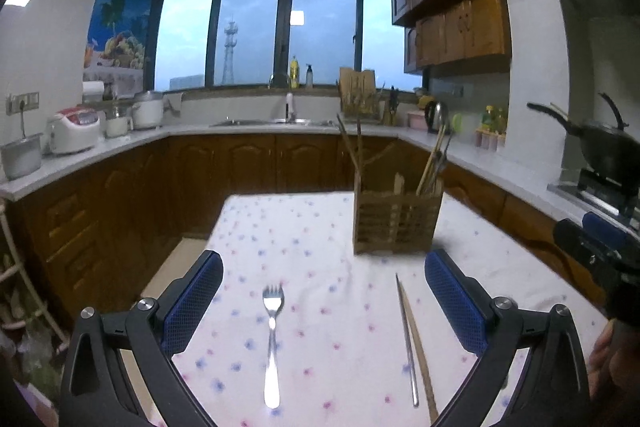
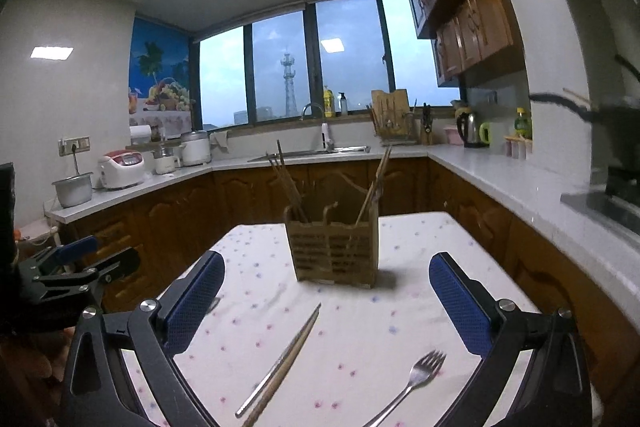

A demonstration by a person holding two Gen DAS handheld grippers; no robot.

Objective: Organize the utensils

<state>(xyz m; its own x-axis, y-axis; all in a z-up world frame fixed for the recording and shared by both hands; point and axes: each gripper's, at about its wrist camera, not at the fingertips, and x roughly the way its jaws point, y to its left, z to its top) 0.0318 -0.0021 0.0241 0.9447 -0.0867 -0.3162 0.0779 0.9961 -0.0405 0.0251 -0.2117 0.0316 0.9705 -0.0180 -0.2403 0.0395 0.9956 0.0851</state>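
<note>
On the desk, which is covered by a white cloth dotted with small pink and blue flowers, a shiny silver metal fork is seen toward the left of the left wrist view, its tines pointing away toward the far edge. It lies flat between the blue-padded fingers of the left gripper, which are spread wide and hold nothing. To the right of the fork, well apart from it, a slim silver metal chopstick and a brown wooden chopstick are laid side by side, touching or nearly so (contact cannot be told). Behind them, farther back on the cloth, a brown slatted wooden utensil holder stands upright, with several wooden chopsticks leaning in its compartments.

In the right wrist view, the left gripper is seen at the far left, off the desk edge. The pair of chopsticks is shown lying diagonally between the wide-spread, empty fingers of the right gripper, with the fork at lower right and the holder beyond, in the middle of the desk.
</note>
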